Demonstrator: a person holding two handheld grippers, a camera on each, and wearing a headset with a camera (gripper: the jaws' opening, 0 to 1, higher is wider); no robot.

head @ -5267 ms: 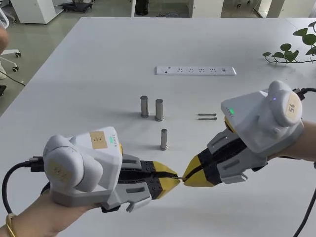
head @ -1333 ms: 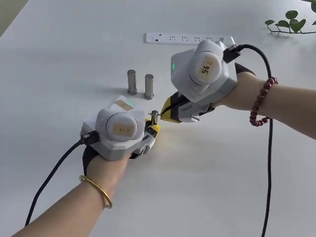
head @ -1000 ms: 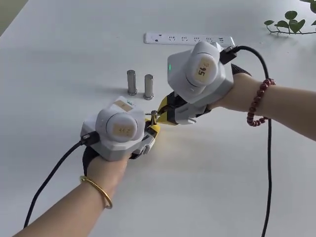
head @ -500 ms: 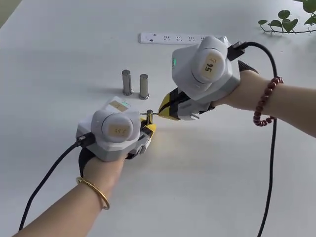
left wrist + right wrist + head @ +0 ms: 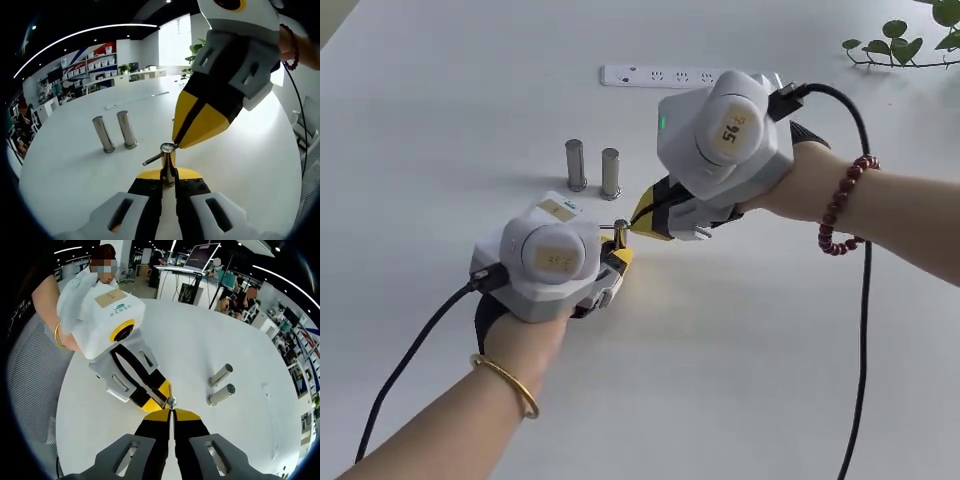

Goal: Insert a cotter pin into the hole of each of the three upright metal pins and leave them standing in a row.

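desk (image 5: pixel 770 350): two pins (image 5: pixel 577 165) stood side by side | third pin (image 5: pixel 620 233) held upright before them, between left gripper (image 5: pixel 618 255) fingers | cotter pin (image 5: pixel 152 160) lodged across its top | right gripper (image 5: pixel 638 225) set just right of it | power strip (image 5: pixel 670 76) laid behind

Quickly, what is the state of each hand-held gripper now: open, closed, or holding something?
Left hand-held gripper: closed on the upright metal pin.
Right hand-held gripper: closed on the cotter pin, which passes through that metal pin.

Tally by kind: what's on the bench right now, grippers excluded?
metal pins: 3
cotter pin: 1
power strip: 1
plant: 1
Total: 6
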